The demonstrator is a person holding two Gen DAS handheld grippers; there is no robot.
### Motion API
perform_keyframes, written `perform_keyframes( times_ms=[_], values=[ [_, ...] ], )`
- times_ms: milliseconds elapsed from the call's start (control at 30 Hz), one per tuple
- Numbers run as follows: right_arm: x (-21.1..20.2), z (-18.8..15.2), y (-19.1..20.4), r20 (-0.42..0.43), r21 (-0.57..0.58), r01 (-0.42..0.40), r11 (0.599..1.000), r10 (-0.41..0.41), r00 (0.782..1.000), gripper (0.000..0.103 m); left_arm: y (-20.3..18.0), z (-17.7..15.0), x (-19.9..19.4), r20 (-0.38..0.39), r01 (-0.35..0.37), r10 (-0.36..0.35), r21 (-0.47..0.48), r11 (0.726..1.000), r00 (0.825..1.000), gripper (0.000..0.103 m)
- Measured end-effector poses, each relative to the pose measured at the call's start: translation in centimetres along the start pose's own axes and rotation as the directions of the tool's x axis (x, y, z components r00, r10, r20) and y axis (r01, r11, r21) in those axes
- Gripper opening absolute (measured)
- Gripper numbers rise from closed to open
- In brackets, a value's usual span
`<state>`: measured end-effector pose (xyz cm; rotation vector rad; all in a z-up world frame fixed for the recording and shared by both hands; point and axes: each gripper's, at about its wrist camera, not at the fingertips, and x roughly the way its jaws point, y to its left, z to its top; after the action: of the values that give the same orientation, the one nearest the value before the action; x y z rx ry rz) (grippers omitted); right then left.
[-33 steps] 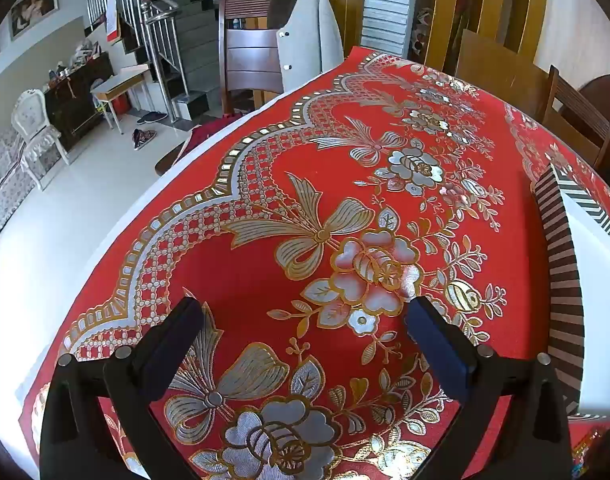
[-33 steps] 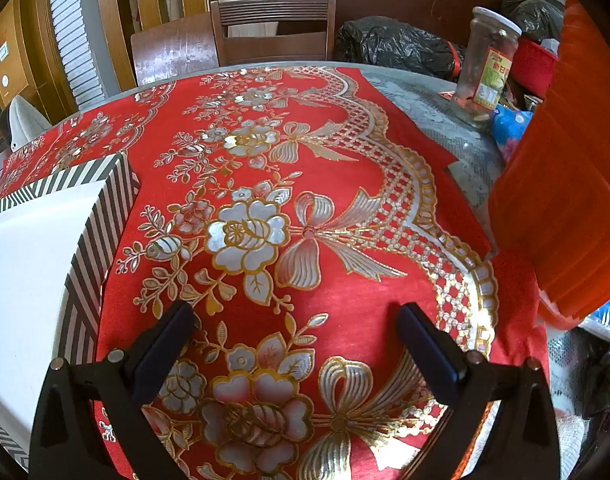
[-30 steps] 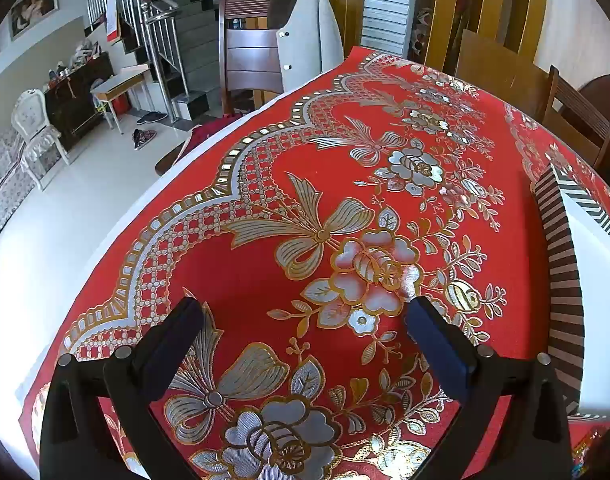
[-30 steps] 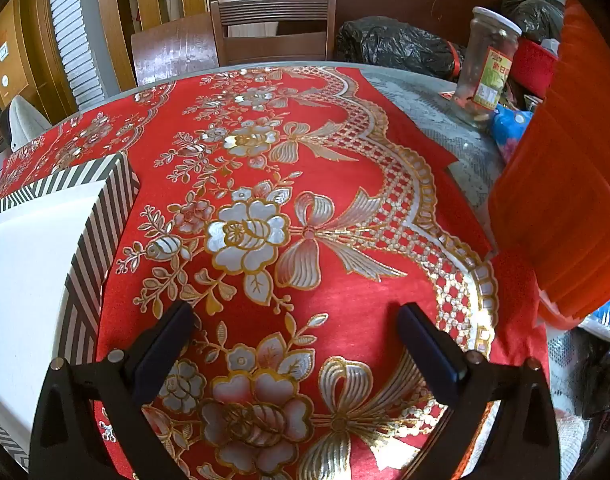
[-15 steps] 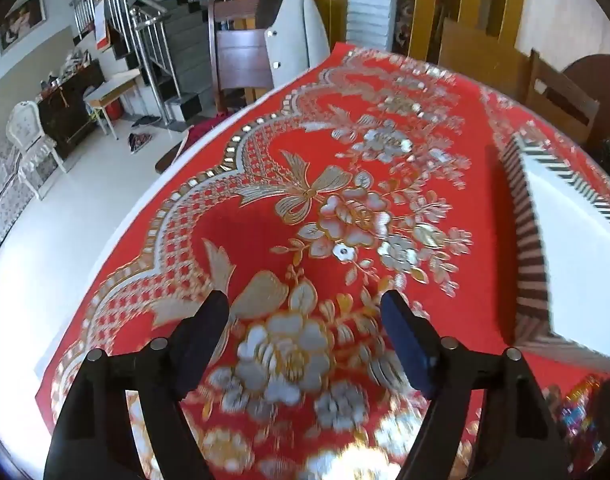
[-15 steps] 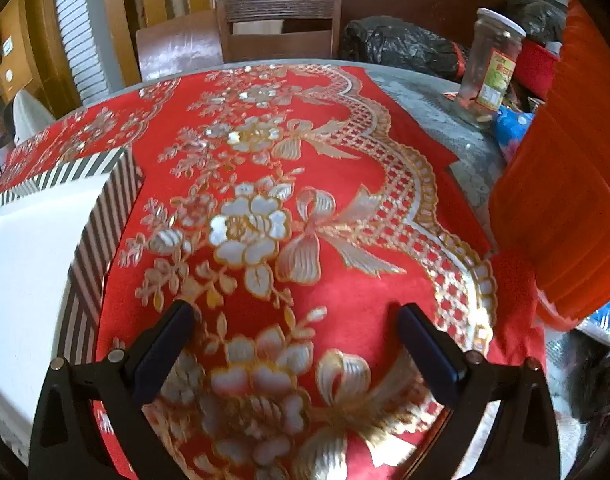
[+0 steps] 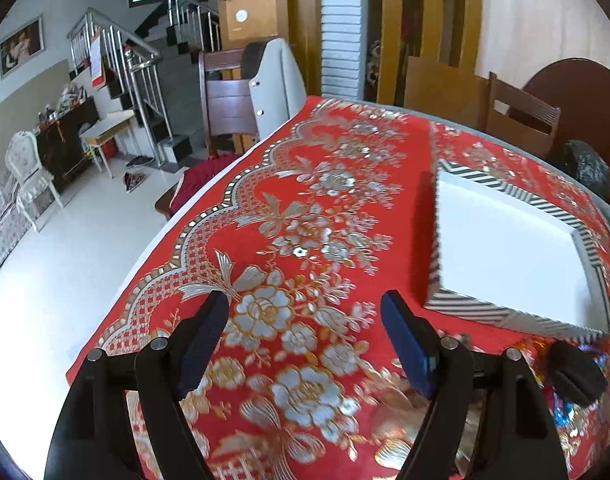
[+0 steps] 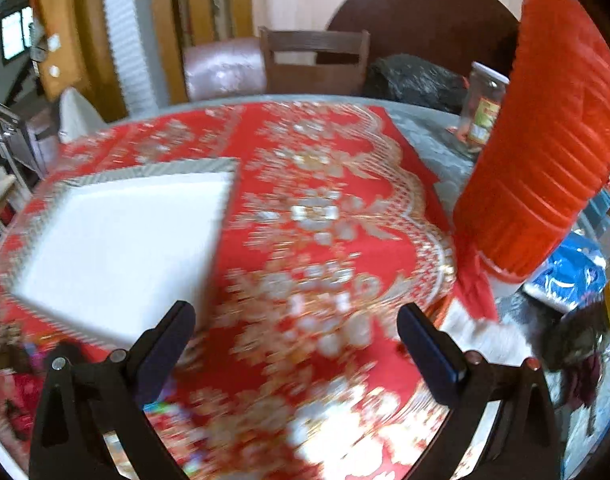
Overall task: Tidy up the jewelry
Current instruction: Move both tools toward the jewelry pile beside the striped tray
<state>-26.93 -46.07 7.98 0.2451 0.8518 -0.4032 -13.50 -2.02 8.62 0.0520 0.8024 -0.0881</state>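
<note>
Round counter (image 7: 153,248), draped with red cloth (image 7: 345,168) patterned in gold and silver flowers; grey rim exposed at far side. On cloth, shallow square box (image 7: 505,248) with white inner face and black-and-white striped walls, lying flat, right of left claw in left wrist view, left of centre in right wrist view (image 8: 117,240). Tall ribbed red container (image 8: 545,140) at counter's right edge, tilted in frame; glass jar (image 8: 483,110) with yellow label just behind it. Black bag (image 8: 417,76) at far edge, wooden chairs (image 8: 313,60) beyond. Blue wrapper (image 8: 565,268) near container base.

Left claw (image 7: 305,332): fingers spread wide, nothing between them, held above floral cloth near counter's front edge. Right claw (image 8: 297,340): fingers likewise wide apart, empty, above cloth; view strongly motion-blurred. Small multicoloured items (image 7: 561,408) at near edge in front of box, too blurred to identify as jewelry.
</note>
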Motion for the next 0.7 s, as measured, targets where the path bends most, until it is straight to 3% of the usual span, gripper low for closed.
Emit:
perform_keyframes(
  times_ms=[167, 333, 700],
  values=[
    [-2.8, -1.2, 3.3, 0.06, -0.019, -0.082, 0.996, 0.083, 0.995, 0.103, -1.5, -0.7, -2.3, 0.021, 0.024, -0.024, 0.021, 1.0, 0.999, 0.068],
    [-3.9, -2.8, 6.7, 0.035, -0.083, -0.139, 0.987, 0.143, 0.989, 0.103, -3.3, -1.6, -3.8, 0.039, 0.039, -0.041, 0.044, 0.998, 0.998, 0.068],
    [-5.5, -4.9, 9.0, 0.063, -0.126, -0.194, 0.973, 0.203, 0.977, 0.103, -5.5, -3.0, -5.2, 0.028, 0.086, -0.088, 0.083, 0.993, 0.996, 0.068]
  ],
)
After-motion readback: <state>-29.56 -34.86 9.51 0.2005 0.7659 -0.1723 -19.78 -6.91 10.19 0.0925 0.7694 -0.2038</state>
